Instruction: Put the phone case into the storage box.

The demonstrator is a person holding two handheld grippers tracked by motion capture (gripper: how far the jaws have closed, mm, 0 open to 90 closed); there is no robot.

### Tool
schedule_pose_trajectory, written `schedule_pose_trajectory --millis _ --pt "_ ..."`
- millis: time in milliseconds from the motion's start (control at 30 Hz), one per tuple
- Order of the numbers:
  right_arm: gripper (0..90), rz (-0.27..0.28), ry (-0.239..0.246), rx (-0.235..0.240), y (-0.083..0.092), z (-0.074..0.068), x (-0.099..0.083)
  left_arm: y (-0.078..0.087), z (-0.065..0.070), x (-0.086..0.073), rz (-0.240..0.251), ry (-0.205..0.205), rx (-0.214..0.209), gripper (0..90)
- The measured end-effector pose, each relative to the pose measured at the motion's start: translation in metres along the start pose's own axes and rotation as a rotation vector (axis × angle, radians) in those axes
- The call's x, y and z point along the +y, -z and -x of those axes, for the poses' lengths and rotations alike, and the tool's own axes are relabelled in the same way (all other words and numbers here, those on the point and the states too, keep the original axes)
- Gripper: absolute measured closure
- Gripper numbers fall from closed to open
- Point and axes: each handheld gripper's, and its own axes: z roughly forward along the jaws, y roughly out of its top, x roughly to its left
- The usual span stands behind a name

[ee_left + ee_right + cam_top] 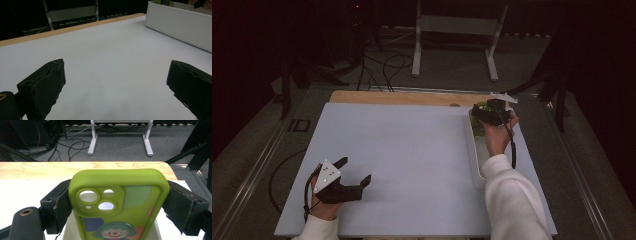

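Note:
A lime-green phone case (117, 202) with camera cut-outs and a cartoon clown print stands between my right gripper's (117, 206) two black jaws, which press on its sides. In the high view my right gripper (488, 112) holds the green case (482, 106) over the far end of a long white tray (475, 160) at the table's right. My left gripper (357, 172) rests low over the near left of the white table surface, jaws wide apart with nothing between them. In the left gripper view its black fingers (42, 87) frame bare tabletop, with the tray (175, 22) at the upper right.
The white mat (412, 150) covers a wooden table whose bare edge (402, 97) shows along the far side. Beyond it stand a white metal frame (457, 40), dark stands and loose cables on the floor. Cables trail from both grippers.

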Motion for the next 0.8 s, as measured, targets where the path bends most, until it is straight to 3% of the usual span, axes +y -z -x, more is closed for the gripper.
schedule_pose_trajectory --millis 667,800 --pt "14.6 0.006 0.005 -0.003 -0.0032 -0.0024 -0.0015 0.0000 0.0002 0.0000 -0.002 -0.002 -0.001 2.3" --pt "11.2 0.007 0.001 0.016 -0.0039 -0.0024 -0.0018 0.0001 0.0002 0.0000 0.000 -0.001 -0.002 2.3"
